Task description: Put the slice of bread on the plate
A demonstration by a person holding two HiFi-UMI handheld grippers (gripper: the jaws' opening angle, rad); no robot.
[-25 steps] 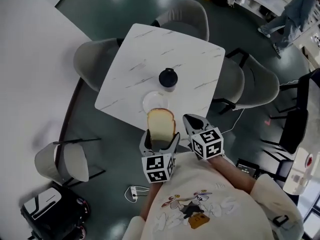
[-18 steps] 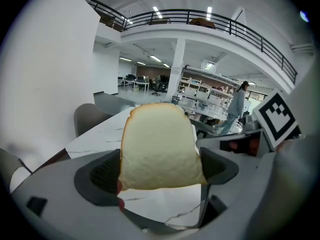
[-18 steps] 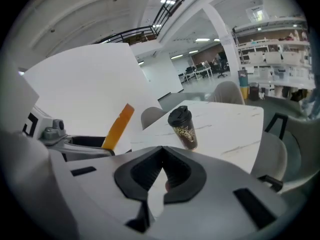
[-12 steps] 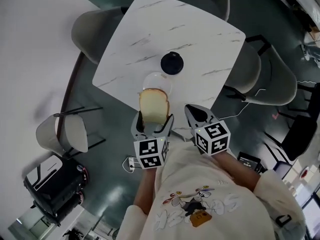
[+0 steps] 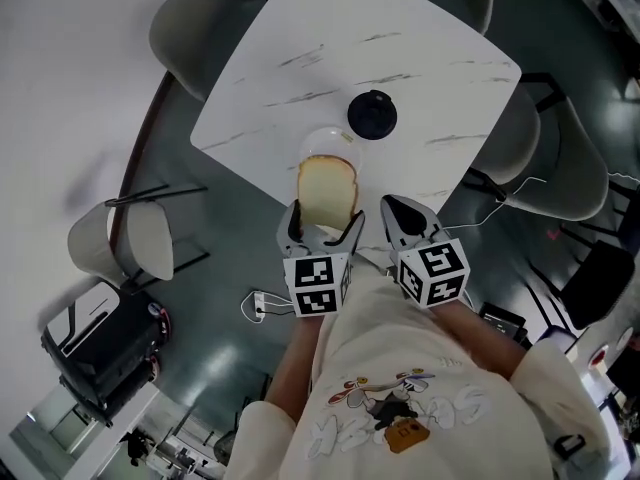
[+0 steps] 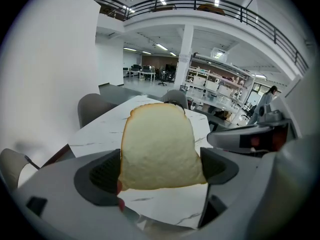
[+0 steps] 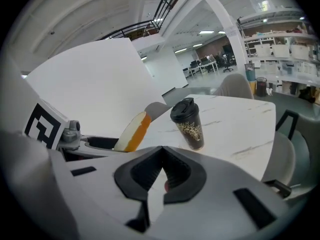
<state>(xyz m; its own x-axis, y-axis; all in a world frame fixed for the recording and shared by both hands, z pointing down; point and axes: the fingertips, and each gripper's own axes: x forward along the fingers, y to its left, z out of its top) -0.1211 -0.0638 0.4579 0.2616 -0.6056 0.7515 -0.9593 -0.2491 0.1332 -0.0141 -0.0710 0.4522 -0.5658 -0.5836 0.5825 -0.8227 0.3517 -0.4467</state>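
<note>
Head view, bench: the bench [image 5: 300,48] is a square slab with rounded corners, white with thin grey veins like marble. Grey shell-backed chairs [image 5: 195,28] stand at its sides.
Head view, slice of bread: the slice of bread [image 5: 327,190] is pale and soft-crumbed, with a rounded top. It sits in the left hand-held gripper [image 5: 323,225], in the air over the bench's near edge.
Head view, plate: the plate [image 5: 325,138] is round, pale and glossy. The slice covers its near part, so only the far rim shows.
Head view, cup: a dark cup [image 5: 372,114] with a round lid stands just beyond the plate.
Head view, right side: the right hand-held gripper [image 5: 400,211] is beside the left one, its jaws drawn to a single point.
Left gripper view, grip: ribbed black pads [image 6: 102,171] press on both side edges of the slice's lower half. The slice is upright, its flat face to the camera, and it hides the plate.
Right gripper view, jaws: the black ribbed pads meet, clenched on nothing.
Right gripper view, beyond: the slice shows edge-on with a tan crust. The cup is dark with a pale pattern and stands upright on the bench. The plate cannot be made out.
</note>
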